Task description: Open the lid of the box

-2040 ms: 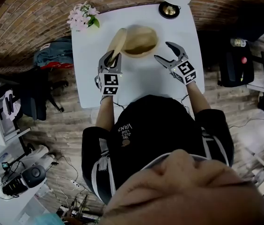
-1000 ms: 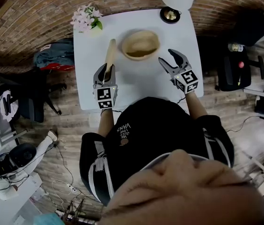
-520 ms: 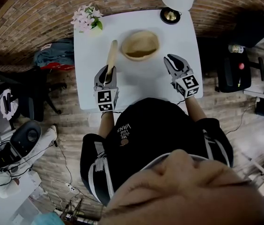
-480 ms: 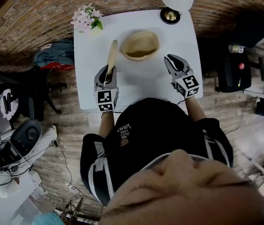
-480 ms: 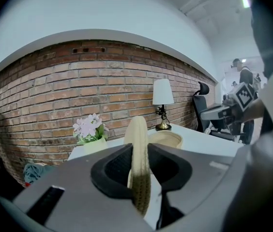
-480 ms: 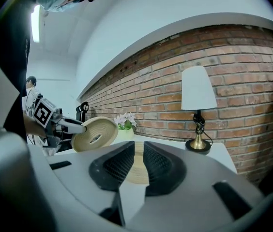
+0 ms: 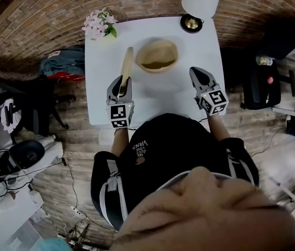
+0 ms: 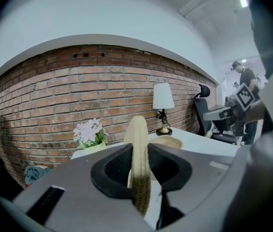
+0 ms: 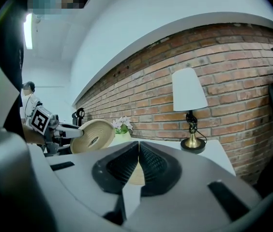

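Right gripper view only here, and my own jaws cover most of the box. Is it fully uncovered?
Observer: Yes. In the head view the box stands open on the white table, with nothing over it.
Operator: I see the lid out to my left. How is it gripped?
Observer: The left gripper pinches the lid by its rim, edge-on between the pads.
Operator: How close am I to the box?
Observer: The right gripper sits off the box's right side, apart from it. Its jaws have just closed, with nothing between them.
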A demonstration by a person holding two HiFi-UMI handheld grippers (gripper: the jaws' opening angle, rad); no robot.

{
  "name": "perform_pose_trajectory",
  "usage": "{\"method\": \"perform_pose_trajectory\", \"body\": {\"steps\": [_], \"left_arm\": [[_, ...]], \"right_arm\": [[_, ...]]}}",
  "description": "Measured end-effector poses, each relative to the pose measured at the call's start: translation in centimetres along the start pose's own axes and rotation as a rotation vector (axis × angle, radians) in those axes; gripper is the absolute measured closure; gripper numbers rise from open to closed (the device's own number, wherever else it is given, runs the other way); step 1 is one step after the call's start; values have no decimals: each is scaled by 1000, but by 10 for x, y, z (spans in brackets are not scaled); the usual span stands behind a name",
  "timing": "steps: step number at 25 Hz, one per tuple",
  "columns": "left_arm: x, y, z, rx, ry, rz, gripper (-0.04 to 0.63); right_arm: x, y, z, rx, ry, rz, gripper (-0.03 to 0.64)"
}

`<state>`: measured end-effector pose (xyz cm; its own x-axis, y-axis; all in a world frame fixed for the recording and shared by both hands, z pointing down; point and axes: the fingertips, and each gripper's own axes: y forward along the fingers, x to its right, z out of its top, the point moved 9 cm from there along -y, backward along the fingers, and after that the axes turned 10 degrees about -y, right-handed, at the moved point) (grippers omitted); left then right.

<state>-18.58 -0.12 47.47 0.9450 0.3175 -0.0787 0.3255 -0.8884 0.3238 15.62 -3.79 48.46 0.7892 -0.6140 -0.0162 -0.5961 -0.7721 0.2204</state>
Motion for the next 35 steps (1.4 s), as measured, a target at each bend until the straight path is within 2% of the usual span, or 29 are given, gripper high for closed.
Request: {"method": "perform_pose_trajectory", "body": {"steps": [11,35], "left_arm": [[6,-9,2,25,-19,22,495],[13,-8,9,48,-16,2,495]], "right_arm": [[7,-9,22,69,61,-16,614],[5,-2,14,9,65,-2,614]]}}
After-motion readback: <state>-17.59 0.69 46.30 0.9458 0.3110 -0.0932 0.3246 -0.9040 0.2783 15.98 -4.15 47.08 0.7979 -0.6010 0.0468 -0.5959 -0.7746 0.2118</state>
